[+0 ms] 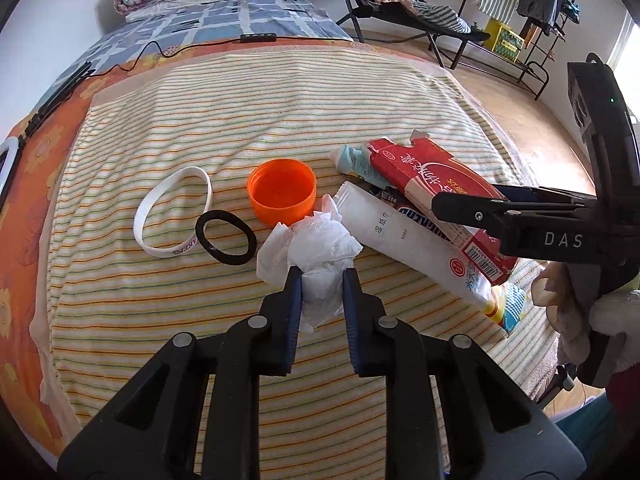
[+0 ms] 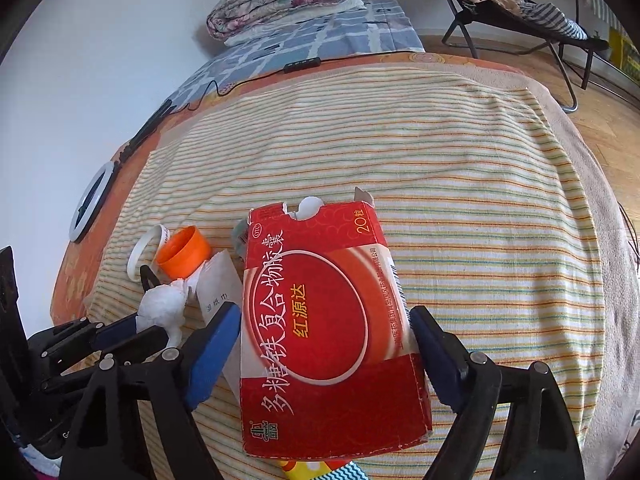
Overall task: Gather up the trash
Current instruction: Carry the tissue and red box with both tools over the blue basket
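A: Your left claw is clenched on the crumpled white paper tissue. Pads press both sides of the wad. It sits at the near edge of the clutter on the striped cream towel over the bed. Irregular lump, no real long axis; loose flap hangs toward the orange plastic cap.

B: And the right one?

A: Your right claw straddles the red cardboard medicine box. No earlier view to compare. The left blue pad touches the box's left edge, the right pad looks to touch the right edge w/ the barcode; can't tell if they truly press, so I read it as not yet gripping.

B: How's the box look?

A: Flat, red w/ a darker red oval, white Chinese print, yellow characters, torn open at the far end w/ a ragged flap. Long axis runs away from you, open end pointing toward the far side of the bed. It lies on top of the white wet-wipe packet, which runs diagonally, near end toward your right. A pale green tube pokes out beyond the box.

B: Other bits?

A: White silicone wristband & black hair tie overlap, left of the cap, just beside the tissue.
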Available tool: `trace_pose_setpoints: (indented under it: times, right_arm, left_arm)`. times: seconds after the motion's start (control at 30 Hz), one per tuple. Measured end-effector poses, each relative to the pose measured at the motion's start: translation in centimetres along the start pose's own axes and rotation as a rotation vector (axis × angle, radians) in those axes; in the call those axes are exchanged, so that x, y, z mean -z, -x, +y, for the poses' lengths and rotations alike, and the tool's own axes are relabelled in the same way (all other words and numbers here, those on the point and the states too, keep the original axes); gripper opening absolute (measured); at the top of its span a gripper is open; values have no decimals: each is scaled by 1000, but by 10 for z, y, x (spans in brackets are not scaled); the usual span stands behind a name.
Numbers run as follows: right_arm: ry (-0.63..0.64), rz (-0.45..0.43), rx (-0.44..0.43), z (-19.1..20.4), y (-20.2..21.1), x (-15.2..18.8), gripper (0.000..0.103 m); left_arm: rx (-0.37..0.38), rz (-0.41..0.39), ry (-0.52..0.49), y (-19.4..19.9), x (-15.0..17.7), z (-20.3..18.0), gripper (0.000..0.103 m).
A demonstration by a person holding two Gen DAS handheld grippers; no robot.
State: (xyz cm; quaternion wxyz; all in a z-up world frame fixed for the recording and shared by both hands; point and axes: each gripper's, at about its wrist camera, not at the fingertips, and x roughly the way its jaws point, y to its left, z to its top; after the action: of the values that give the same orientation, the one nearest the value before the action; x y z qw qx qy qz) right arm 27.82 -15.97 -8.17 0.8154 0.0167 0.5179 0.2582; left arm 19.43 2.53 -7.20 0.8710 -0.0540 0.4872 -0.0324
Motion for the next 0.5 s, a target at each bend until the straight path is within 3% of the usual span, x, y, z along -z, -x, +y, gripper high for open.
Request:
trace_pose_setpoints:
  times: [0.5]
  right_arm:
    - [127, 36, 128, 12, -15, 9, 88]
  left_arm:
    - [-7, -32, -8, 20, 8, -3, 17]
